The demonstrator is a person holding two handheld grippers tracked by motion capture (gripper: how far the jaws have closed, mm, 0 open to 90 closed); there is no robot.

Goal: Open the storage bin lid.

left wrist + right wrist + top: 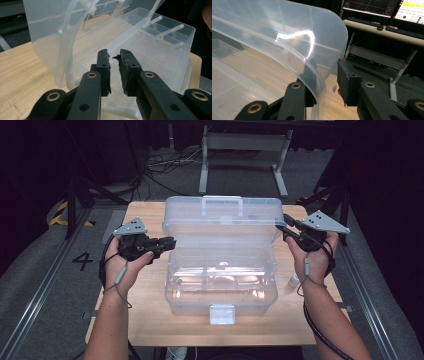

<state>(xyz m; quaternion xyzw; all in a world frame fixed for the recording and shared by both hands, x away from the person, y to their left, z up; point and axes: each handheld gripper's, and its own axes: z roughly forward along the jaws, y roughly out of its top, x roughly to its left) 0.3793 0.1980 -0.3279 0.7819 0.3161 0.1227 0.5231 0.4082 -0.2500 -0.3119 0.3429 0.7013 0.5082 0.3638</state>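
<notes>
A big see-through plastic box sits in the middle of the light wooden surface, its lid up. The right gripper has its jaws around the lid edge, not squeezing. The left gripper jaws are narrow and hold nothing.

We are seeing overhead light brightening the pale wooden table while surroundings are staying dark; glare is streaking the clear plastic lid, and the foreground is blurring.

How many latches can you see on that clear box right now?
1: a single latch at the middle of the front wall of the clear box, nearest the person. Others may be hidden behind the raised lid.
</notes>
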